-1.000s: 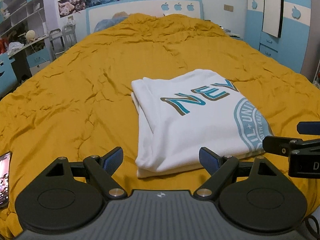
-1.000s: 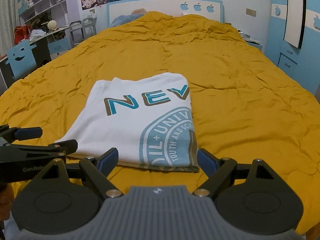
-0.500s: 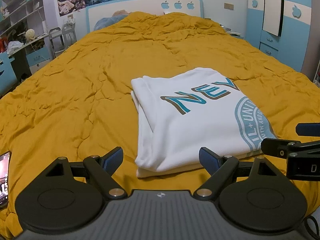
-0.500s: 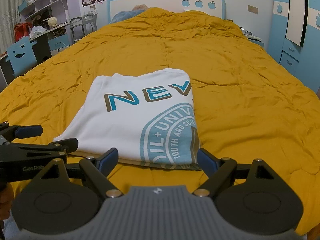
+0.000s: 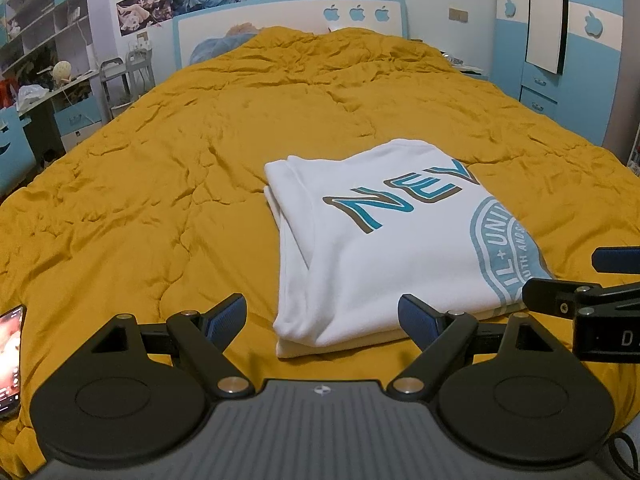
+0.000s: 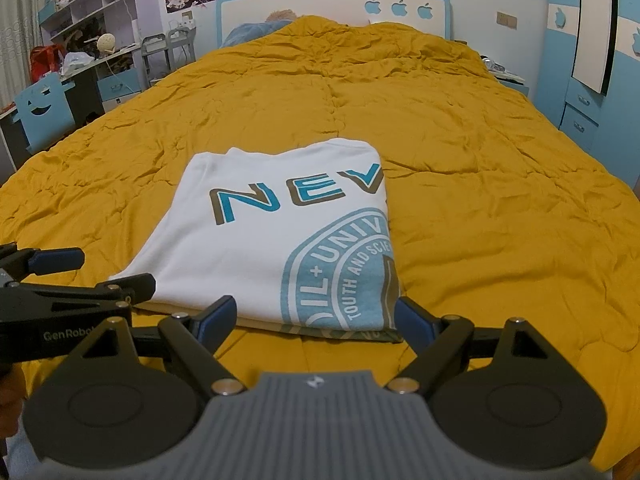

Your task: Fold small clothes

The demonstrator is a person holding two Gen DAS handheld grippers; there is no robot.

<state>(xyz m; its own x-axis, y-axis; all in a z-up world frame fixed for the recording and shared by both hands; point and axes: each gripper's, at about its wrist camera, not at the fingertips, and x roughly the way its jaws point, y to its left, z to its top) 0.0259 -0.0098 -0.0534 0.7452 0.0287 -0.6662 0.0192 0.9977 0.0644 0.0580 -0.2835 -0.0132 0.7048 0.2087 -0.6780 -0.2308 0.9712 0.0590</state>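
A white T-shirt (image 5: 380,248) with blue "NEV" lettering and a round blue print lies folded into a flat rectangle on the yellow bedspread (image 5: 160,168). It also shows in the right wrist view (image 6: 272,240). My left gripper (image 5: 322,314) is open and empty, just short of the shirt's near left corner. My right gripper (image 6: 316,316) is open and empty at the shirt's near edge, by its right corner. Each gripper shows at the edge of the other's view: the right one (image 5: 560,276) and the left one (image 6: 100,270).
A phone (image 5: 10,354) with a lit screen lies on the bedspread at the near left. A desk and shelves (image 6: 80,52) stand to the left of the bed. A blue wardrobe (image 6: 592,60) stands to the right. The headboard (image 6: 332,8) is at the far end.
Both grippers have drifted slightly back and up from the shirt; the shirt has not moved and both grippers stay open.
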